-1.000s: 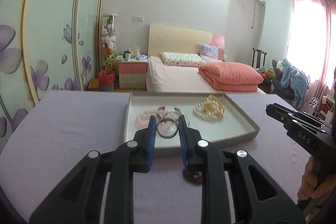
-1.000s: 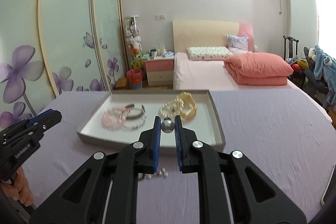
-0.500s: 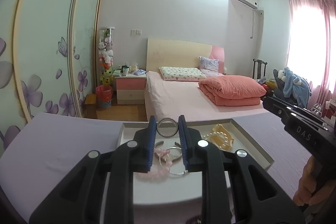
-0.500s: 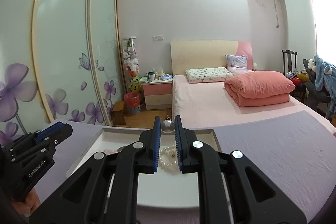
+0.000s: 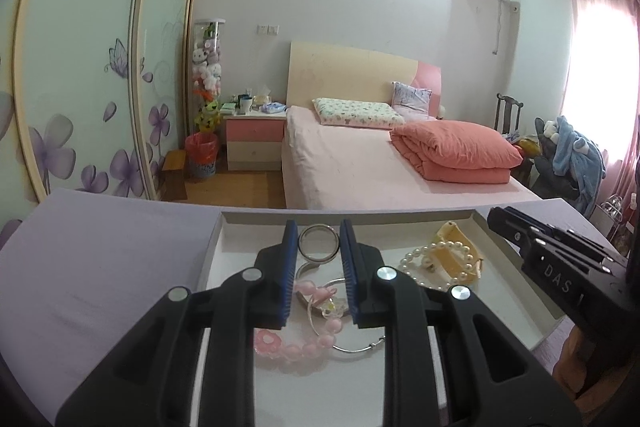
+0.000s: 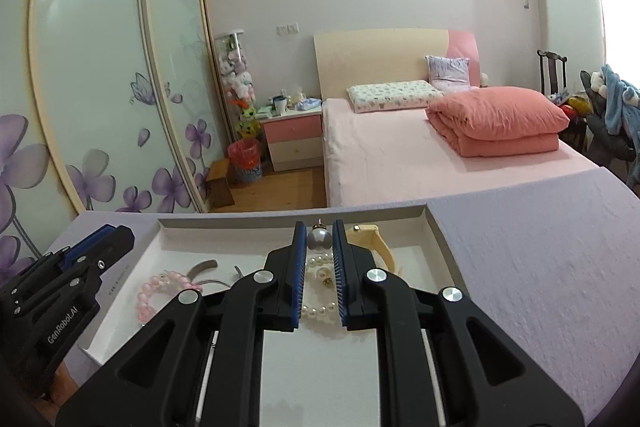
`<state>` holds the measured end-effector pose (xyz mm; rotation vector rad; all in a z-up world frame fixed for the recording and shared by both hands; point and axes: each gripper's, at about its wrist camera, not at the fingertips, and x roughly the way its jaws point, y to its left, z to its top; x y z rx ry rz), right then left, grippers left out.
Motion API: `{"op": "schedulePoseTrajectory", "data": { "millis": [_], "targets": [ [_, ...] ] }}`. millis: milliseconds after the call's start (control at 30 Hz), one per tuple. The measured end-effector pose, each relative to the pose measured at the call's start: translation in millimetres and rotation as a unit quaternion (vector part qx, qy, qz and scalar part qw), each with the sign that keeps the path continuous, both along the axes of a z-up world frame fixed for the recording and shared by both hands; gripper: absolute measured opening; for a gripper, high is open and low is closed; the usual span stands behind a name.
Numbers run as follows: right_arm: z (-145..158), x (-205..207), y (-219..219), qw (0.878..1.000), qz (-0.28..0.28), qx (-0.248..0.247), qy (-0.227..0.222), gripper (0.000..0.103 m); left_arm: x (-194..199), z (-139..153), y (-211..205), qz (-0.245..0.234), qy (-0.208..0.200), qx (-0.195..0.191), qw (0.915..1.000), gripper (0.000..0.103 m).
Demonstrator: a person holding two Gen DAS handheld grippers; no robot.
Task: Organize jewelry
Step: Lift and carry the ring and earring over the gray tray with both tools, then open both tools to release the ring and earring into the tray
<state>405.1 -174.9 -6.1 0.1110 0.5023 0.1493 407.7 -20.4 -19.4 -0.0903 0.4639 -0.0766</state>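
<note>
**Both claws reach the tray with jewelry in hand**

At lower centre, the left gripper [image 5: 319, 247], closed on a metal ring [image 5: 318, 243], and the right gripper [image 6: 319, 241], pinching a grey pearl earring [image 6: 319, 238], had moved from the purple tablecloth [image 6: 540, 267] to above the white tray [image 5: 212, 259], over pink beads [image 5: 304, 347] and pearls [image 6: 320, 309]. Release looked next.

Bare tray floor [image 6: 208, 251] at the far-left corner — pink beads [image 6: 160, 293], pearls [image 6: 320, 309] crowding mid-tray.

White tray [image 5: 208, 259] on lilac tabletop [image 5: 100, 251]
</note>
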Motion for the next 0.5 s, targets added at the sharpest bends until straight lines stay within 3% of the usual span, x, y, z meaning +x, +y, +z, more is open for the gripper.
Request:
{"op": "schedulePoseTrajectory", "data": {
  "millis": [500],
  "targets": [
    [-3.4, 10.6, 1.0, 1.000, -0.003, 0.011, 0.024, 0.015, 10.0, -7.4, 1.1, -0.007, 0.013, -0.005, 0.9999, 0.023]
  ]
}}
